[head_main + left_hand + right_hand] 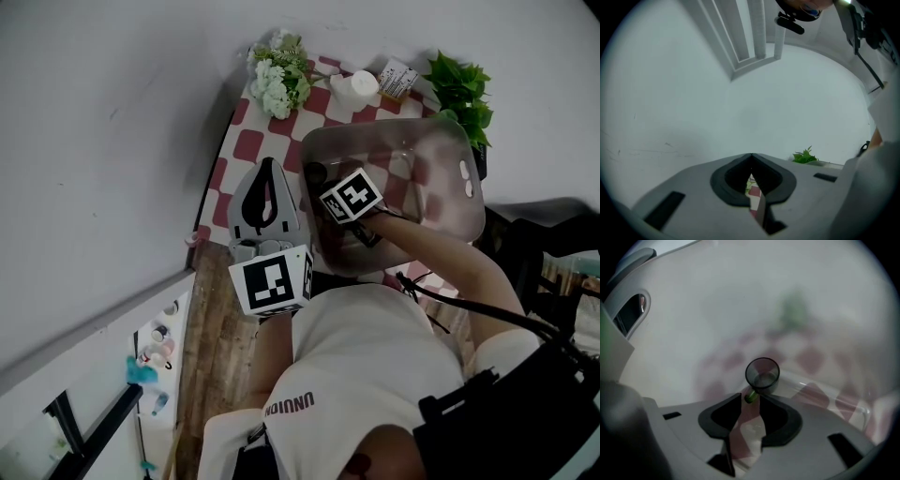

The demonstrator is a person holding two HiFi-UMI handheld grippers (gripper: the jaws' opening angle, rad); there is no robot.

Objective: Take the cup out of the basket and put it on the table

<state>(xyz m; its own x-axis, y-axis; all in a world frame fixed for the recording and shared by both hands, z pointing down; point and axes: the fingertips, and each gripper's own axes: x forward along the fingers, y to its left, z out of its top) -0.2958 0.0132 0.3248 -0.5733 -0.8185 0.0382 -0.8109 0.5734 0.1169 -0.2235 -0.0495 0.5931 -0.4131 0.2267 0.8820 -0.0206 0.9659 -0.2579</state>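
Observation:
A small dark see-through cup (762, 373) with a green handle (751, 397) lies inside the clear plastic basket (450, 150), which stands on the red-and-white checked table (246, 145). My right gripper (750, 398) reaches down into the basket, its jaw tips closed on the green handle. From the head view the cup (316, 172) is a dark spot at the basket's left wall, just ahead of the right gripper (324, 184). My left gripper (269, 165) hovers left of the basket, shut and holding nothing. Its own view (751, 157) faces a bare wall.
At the table's far end stand white flowers (278, 80), a white candle (356, 87), a small card (398, 77) and a green plant (461, 89). A grey wall runs along the table's left side. Wooden floor (211, 328) lies below the near edge.

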